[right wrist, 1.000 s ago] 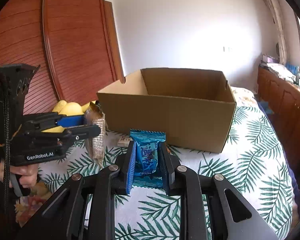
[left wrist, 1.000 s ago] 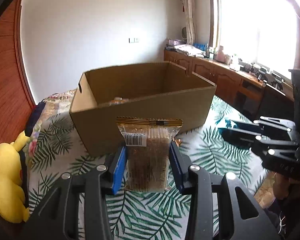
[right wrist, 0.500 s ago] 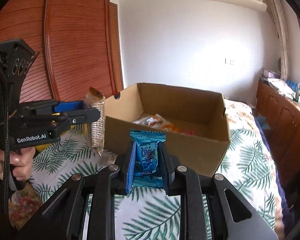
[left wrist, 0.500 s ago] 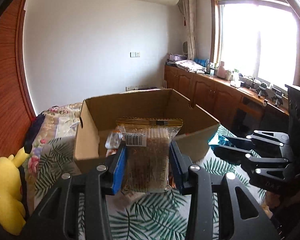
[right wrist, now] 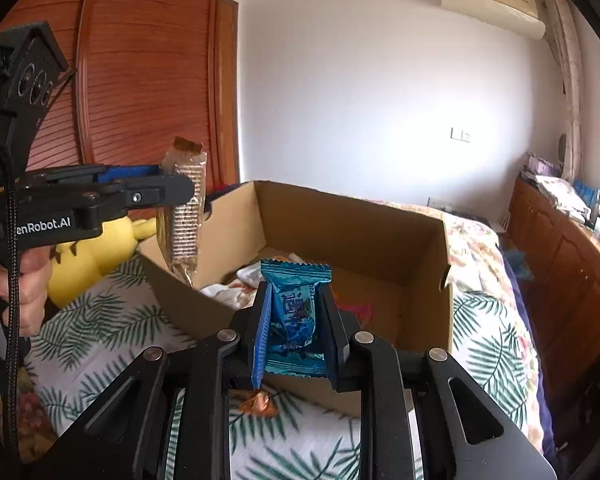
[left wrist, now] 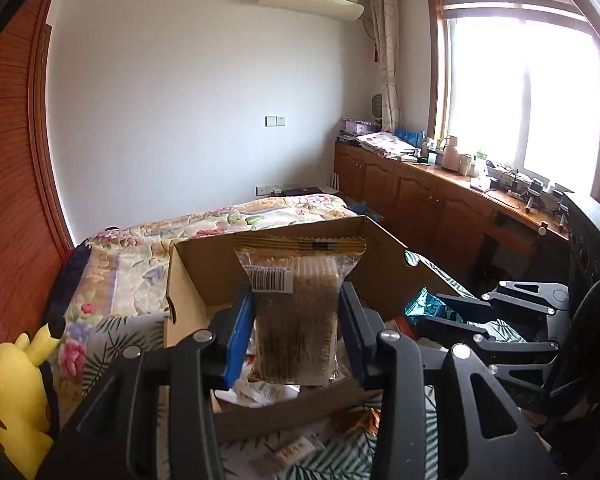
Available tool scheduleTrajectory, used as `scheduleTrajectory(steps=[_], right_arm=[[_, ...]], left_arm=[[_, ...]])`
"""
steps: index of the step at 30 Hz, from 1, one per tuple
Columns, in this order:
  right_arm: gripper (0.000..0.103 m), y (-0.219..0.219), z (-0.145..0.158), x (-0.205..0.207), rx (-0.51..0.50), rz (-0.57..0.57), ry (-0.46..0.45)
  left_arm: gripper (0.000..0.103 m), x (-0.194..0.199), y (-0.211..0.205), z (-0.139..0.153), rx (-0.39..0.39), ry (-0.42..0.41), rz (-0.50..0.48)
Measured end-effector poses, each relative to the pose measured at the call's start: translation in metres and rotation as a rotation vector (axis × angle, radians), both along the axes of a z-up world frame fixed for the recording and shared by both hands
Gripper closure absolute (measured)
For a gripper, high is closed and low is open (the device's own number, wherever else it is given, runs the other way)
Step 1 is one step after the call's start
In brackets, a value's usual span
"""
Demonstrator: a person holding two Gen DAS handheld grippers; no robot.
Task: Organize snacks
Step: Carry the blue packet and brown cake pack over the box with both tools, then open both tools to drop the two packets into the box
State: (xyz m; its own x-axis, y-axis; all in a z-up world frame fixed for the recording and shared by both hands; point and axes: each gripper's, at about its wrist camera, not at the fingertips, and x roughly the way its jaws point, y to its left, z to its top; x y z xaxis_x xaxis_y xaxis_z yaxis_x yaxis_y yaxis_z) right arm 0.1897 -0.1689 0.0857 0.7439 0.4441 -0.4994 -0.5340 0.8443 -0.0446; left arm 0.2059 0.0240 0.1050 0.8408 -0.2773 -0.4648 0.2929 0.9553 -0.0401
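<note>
We record the cardboard box [right wrist: 380, 236] as plain brown, inside and out. The left gripper [left wrist: 296, 332] is black with blue pads; the wafer packet [left wrist: 296, 312] between them is clear film over brown ribbed wafers, with a gold-and-black striped top seal and a white barcode label. The right gripper [right wrist: 296, 332] is likewise black with blue pads — its snack packet [right wrist: 294, 312] is glossy blue with darker blue characters. The bedspread [right wrist: 488, 332] is white with green palm fronds; the quilt [left wrist: 148, 248] beyond is a pastel floral. The plush toy [left wrist: 16, 392] is yellow with black ear tips. A loose wrapper [right wrist: 258, 404] is orange-brown.
</note>
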Motion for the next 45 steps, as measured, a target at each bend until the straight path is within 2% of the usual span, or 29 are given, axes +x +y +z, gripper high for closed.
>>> scheduleTrajectory(steps=[7, 15, 28, 34, 42, 45], right_arm=[[0.082, 0.006, -0.009, 0.028, -0.003, -0.014, 0.023], [0.082, 0.011, -0.027, 0.051, -0.025, -0.022, 0.050], [0.082, 0.023, -0.040, 0.066, -0.049, -0.018, 0.090], [0.082, 0.029, -0.041, 0.075, -0.069, -0.019, 0.119], [0.080, 0.024, -0.040, 0.094, -0.041, 0.000, 0.199], [0.073, 0.023, -0.041, 0.091, -0.031, -0.005, 0.204]], left_arm=[[0.063, 0.030, 0.004, -0.014, -0.011, 0.020, 0.016], [0.063, 0.057, 0.003, -0.047, 0.001, 0.093, 0.024], [0.061, 0.072, 0.002, -0.075, -0.010, 0.162, 0.035], [0.057, 0.079, 0.004, -0.083, -0.002, 0.199, 0.052], [0.048, 0.076, 0.002, -0.084, -0.006, 0.194, 0.052], [0.046, 0.073, 0.000, -0.082, -0.004, 0.188, 0.046]])
